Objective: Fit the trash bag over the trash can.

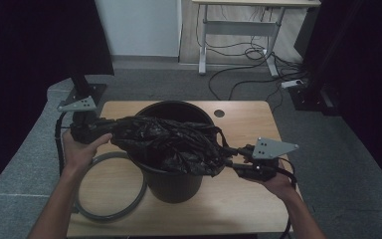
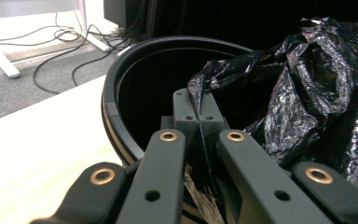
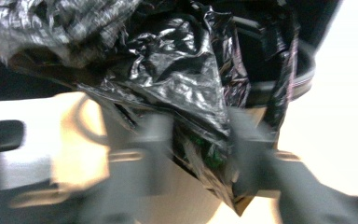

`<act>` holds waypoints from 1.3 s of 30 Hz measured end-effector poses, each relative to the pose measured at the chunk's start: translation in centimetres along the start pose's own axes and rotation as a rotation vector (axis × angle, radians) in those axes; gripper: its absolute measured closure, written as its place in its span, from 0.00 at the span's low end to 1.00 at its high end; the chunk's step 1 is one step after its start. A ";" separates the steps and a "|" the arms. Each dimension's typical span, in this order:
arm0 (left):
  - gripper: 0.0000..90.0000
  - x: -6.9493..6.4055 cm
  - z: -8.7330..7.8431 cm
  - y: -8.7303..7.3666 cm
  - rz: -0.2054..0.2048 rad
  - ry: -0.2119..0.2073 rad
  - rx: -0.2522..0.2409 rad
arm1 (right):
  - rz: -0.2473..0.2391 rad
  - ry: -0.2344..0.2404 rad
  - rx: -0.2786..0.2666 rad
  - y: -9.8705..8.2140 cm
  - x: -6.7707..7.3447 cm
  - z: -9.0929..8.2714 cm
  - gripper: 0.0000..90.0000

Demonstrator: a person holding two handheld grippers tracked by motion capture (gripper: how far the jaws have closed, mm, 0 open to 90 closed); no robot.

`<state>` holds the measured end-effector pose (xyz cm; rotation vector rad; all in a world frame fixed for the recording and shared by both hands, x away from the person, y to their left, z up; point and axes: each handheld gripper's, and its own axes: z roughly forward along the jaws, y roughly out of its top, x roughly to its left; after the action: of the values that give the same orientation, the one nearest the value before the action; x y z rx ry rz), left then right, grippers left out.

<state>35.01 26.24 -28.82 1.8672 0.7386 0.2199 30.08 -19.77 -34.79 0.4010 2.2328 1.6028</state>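
Observation:
A black bin stands in the middle of the wooden table. A crumpled black plastic bag lies stretched across its mouth. My left gripper is at the bin's left rim, shut on the bag's left edge. In the left gripper view the jaws meet with a twist of the bag pinched between them, over the bin's rim. My right gripper is at the bin's right side. In the blurred right gripper view its jaws stand apart with a hanging fold of the bag between them.
A grey ring lies flat on the table left of the bin. A round hole is in the table's far right. A black stand rises at the far left corner. Behind are a desk frame and floor cables.

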 end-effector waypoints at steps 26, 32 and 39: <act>1.00 -0.1 -0.8 -0.3 0.055 -0.024 0.012 | 0.178 -0.225 0.071 0.5 -11.5 -0.9 0.83; 1.00 -0.5 -0.5 -0.3 0.057 -0.019 0.013 | 0.168 -0.160 -0.027 2.3 -9.3 -3.6 0.50; 1.00 -0.4 -0.5 -0.7 0.044 -0.020 0.008 | 0.128 -0.122 -0.032 3.9 -7.4 -4.6 0.35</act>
<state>34.24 26.58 -29.16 1.8914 0.6864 0.2264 34.77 -25.62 -28.88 0.6265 2.1260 1.6280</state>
